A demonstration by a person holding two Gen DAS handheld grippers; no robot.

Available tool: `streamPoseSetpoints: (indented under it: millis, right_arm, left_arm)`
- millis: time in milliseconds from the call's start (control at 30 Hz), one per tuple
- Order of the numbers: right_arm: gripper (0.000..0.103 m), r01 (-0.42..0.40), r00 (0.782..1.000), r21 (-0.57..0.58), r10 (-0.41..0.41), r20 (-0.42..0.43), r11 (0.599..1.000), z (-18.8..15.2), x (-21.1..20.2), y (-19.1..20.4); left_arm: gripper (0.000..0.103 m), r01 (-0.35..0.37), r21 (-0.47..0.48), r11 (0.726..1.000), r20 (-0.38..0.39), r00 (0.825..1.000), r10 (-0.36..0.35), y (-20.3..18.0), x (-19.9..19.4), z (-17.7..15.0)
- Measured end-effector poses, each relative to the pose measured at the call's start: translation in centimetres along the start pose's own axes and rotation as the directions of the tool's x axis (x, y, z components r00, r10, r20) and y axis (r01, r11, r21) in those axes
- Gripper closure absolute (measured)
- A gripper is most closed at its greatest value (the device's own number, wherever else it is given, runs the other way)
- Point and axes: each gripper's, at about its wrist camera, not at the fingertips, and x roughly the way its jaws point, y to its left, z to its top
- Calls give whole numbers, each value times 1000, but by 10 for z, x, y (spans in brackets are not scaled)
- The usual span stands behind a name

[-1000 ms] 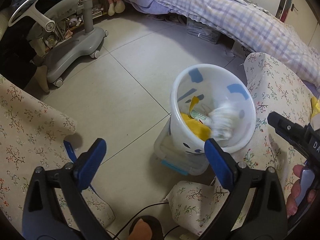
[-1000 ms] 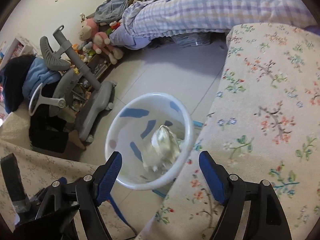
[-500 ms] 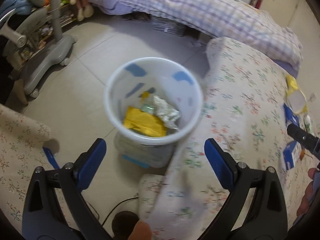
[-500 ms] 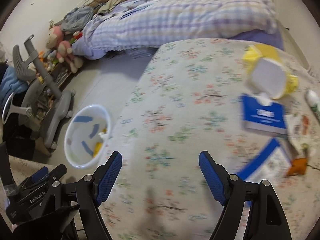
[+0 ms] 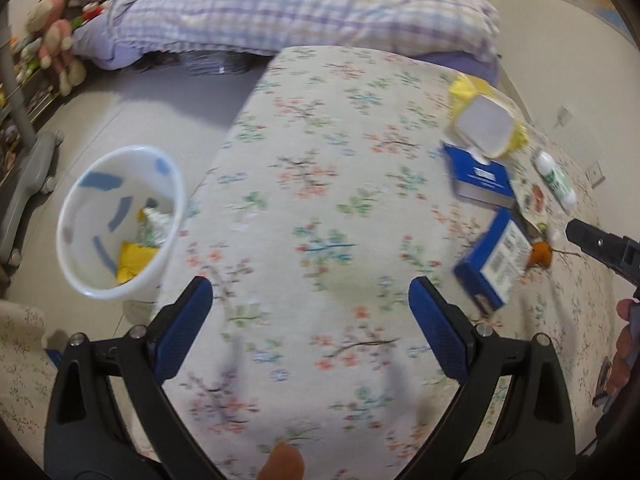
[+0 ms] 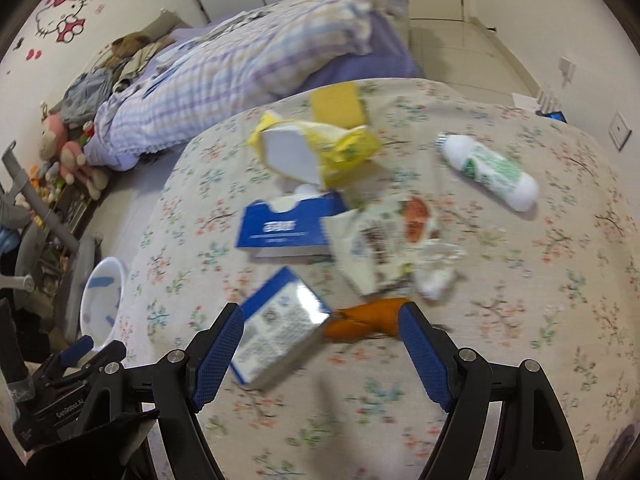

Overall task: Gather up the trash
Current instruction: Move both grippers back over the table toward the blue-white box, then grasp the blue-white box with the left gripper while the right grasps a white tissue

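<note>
Trash lies on a floral-covered table: a yellow wrapper with a white card, a blue tissue box, a small blue-and-white box, an orange scrap, a printed packet, crumpled white paper and a white tube. My right gripper hangs open just above the small box and orange scrap, gripping nothing. My left gripper is open over bare cloth. The white bin with blue patches stands on the floor at the left, holding yellow and pale trash.
A bed with a plaid quilt runs behind the table. Plush toys and a grey wheeled chair base stand at the left. More floral cloth lies at the lower left. The other gripper's body shows at the right edge.
Both grippers have swung right, away from above the bin to over the table. The bin has slid to the left in both views. The trash pile has come under the right gripper.
</note>
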Motion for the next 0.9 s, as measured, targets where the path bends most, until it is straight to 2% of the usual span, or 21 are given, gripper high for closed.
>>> streamPoseSetpoints:
  millis: [233, 400, 733, 900]
  right_arm:
    - [22, 33, 999, 90, -32, -4, 995, -4, -9, -67]
    - [22, 47, 999, 124, -44, -26, 991, -8, -6, -98]
    - [22, 71, 996, 160, -62, -60, 985, -11, -1, -128]
    - [22, 60, 997, 161, -50, -64, 985, -11, 0, -129]
  left_arm:
    - [5, 71, 130, 989, -14, 997, -70, -68, 11, 2]
    - [5, 110, 198, 974, -45, 994, -103, -100, 28, 3]
    - [5, 198, 266, 944, -111, 978, -174, -133, 49, 2]
    - [16, 208, 288, 935, -130, 976, -178, -141, 56, -1]
